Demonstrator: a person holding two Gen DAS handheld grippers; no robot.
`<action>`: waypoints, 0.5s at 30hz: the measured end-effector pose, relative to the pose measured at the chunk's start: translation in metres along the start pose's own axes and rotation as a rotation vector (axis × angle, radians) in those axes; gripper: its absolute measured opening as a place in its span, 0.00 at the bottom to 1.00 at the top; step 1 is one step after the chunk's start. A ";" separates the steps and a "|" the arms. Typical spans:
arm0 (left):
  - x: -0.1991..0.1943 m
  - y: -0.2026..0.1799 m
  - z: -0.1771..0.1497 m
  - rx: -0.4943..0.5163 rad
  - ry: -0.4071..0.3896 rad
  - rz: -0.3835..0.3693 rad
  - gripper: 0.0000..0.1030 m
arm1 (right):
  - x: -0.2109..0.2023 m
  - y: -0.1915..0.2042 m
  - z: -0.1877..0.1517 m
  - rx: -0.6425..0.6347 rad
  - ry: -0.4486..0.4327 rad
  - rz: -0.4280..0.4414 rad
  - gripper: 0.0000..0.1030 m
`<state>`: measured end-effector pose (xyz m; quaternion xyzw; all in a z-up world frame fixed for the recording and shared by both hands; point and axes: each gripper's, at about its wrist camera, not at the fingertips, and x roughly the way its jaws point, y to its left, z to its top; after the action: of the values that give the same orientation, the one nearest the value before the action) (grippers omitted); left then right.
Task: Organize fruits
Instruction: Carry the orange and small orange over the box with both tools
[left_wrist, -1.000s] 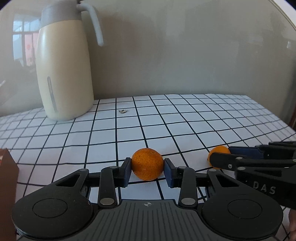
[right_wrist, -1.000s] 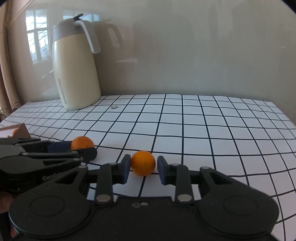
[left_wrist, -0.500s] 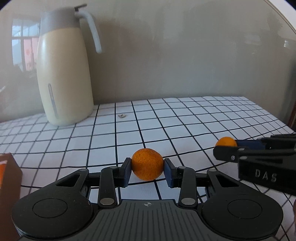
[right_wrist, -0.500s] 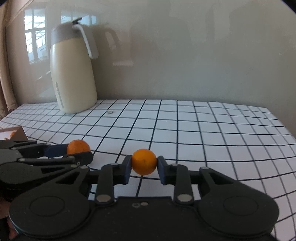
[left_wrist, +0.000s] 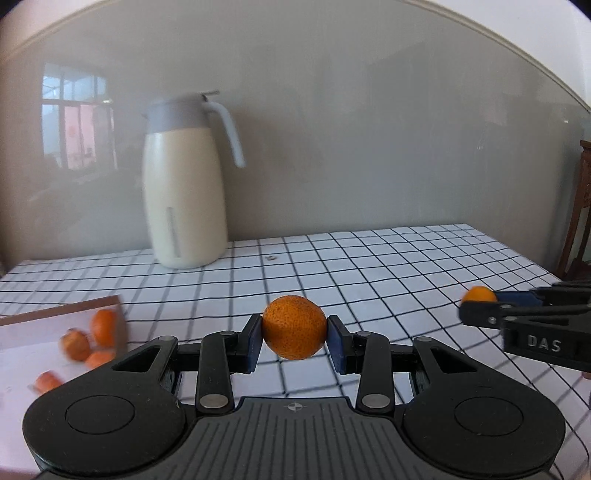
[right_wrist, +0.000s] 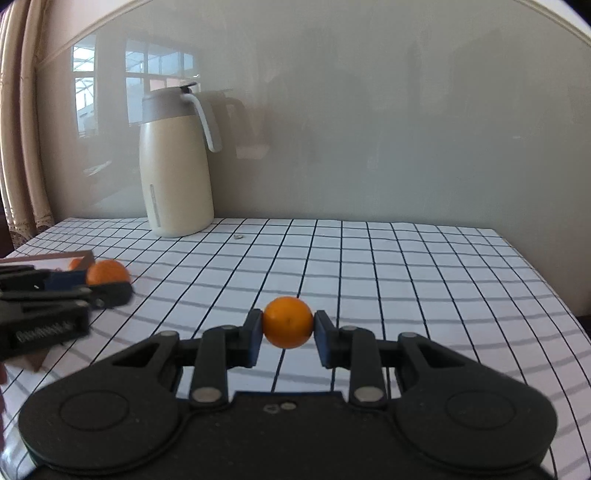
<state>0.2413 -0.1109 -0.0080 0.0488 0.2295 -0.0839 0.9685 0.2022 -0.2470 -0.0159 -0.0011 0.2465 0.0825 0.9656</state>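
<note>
My left gripper (left_wrist: 294, 341) is shut on a rough-skinned orange (left_wrist: 294, 326) and holds it above the checked tablecloth. My right gripper (right_wrist: 288, 334) is shut on a smaller smooth orange (right_wrist: 287, 322), also lifted. Each gripper shows in the other view: the right one at the far right with its orange (left_wrist: 479, 295), the left one at the far left with its orange (right_wrist: 107, 272). A brown-rimmed box (left_wrist: 59, 312) at the lower left holds several oranges (left_wrist: 90, 338); its corner shows in the right wrist view (right_wrist: 83, 254).
A cream thermos jug (left_wrist: 183, 199) with a grey lid stands at the back left of the table, also in the right wrist view (right_wrist: 175, 166). A small scrap (left_wrist: 271, 258) lies near it. A wall runs behind the table. The table's right edge (right_wrist: 546, 288) drops off.
Both grippers have risen from the table with their oranges. The left gripper's view has pulled back and the box with oranges has come into sight at the lower left.
</note>
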 end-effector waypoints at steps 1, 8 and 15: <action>-0.008 0.002 -0.002 0.001 -0.005 0.003 0.36 | -0.007 0.002 -0.003 0.007 -0.005 0.001 0.20; -0.062 0.016 -0.016 0.034 -0.037 0.047 0.36 | -0.044 0.021 -0.012 0.018 -0.044 0.027 0.21; -0.100 0.042 -0.027 0.017 -0.057 0.105 0.36 | -0.056 0.047 -0.002 -0.002 -0.078 0.083 0.21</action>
<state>0.1490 -0.0525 0.0162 0.0665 0.1984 -0.0361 0.9772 0.1453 -0.2094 0.0105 0.0114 0.2087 0.1229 0.9702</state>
